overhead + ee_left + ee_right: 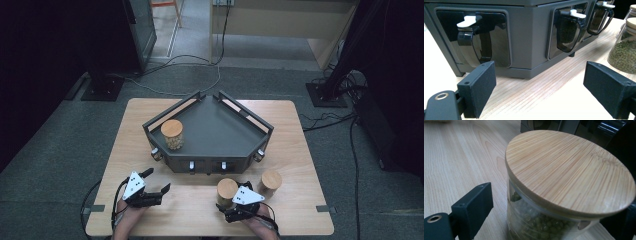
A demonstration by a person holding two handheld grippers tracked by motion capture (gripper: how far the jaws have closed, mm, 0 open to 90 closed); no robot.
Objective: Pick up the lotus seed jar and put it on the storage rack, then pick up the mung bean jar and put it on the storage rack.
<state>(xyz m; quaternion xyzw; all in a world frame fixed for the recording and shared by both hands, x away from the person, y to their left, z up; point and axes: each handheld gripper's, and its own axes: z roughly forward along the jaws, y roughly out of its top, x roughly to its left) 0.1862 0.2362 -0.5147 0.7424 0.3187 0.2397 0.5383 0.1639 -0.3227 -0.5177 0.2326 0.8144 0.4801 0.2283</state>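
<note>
Dark grey rack (215,130) sits mid-table (150,210). Bamboo-lid jar (172,134) stands on rack's left side, w/ pale contents. Another jar (270,182) just off rack's front-right corner. Black stand base (102,87) on floor beyond rack, far left; cables near it.

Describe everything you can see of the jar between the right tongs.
The jar is clear glass with a round, flat bamboo-looking lid, shut. It holds small green beans, filled most of the way up. It stands upright on the wooden table, just in front of the grey rack. The right tongs stand around it, one on each side; whether they press the glass cannot be told.
</note>
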